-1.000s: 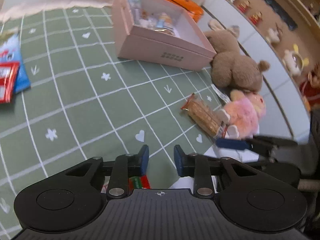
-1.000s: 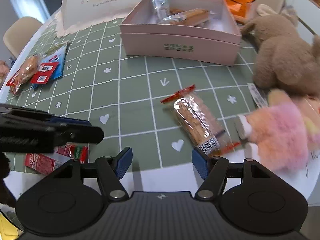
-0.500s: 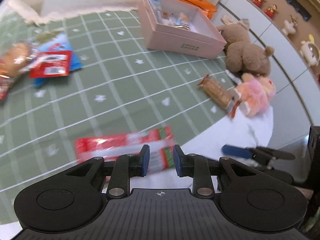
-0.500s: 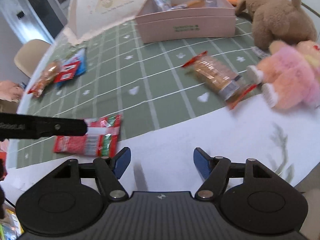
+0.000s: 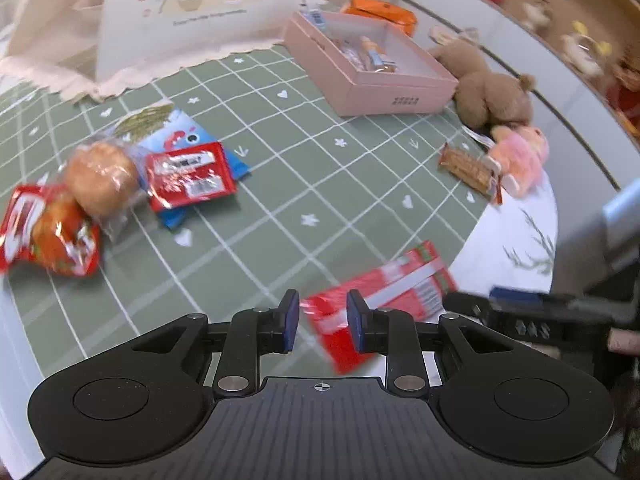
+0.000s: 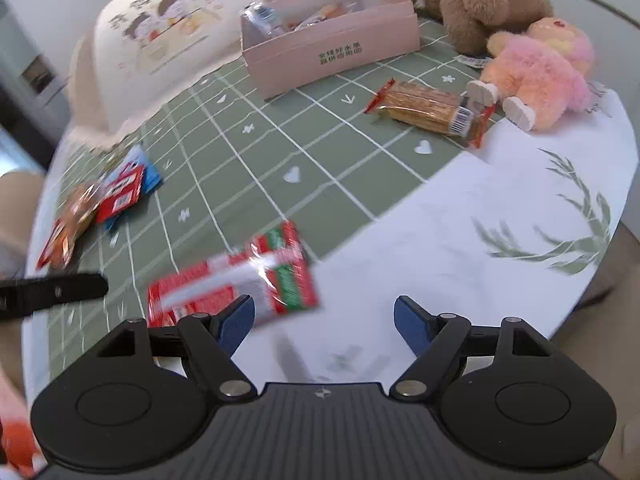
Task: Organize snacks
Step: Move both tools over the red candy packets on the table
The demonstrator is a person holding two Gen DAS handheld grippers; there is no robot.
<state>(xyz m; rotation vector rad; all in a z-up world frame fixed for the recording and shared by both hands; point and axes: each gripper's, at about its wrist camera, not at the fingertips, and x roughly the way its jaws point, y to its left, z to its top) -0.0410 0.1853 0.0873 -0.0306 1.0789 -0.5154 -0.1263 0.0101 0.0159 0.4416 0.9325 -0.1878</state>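
A long red and white snack packet (image 5: 380, 284) lies flat at the near edge of the green mat; it also shows in the right wrist view (image 6: 236, 284). My left gripper (image 5: 319, 320) hovers over its near end, fingers slightly apart, gripping nothing. My right gripper (image 6: 324, 322) is wide open and empty just right of the packet. A biscuit pack (image 6: 430, 112) lies by the pink plush. The pink box (image 5: 372, 66) holds several snacks. A pile of snack bags (image 5: 120, 176) lies at the left.
A brown plush (image 6: 484, 0) and a pink plush (image 6: 540, 68) sit at the right of the mat. An orange packet (image 5: 380, 12) lies behind the box. A cream printed bag (image 5: 192, 12) stands at the back. The white table edge (image 6: 520, 216) curves near right.
Both grippers have pulled back and risen, so more of the table shows. The left view swung left, bringing the snack pile into view. The red packet stays on the table.
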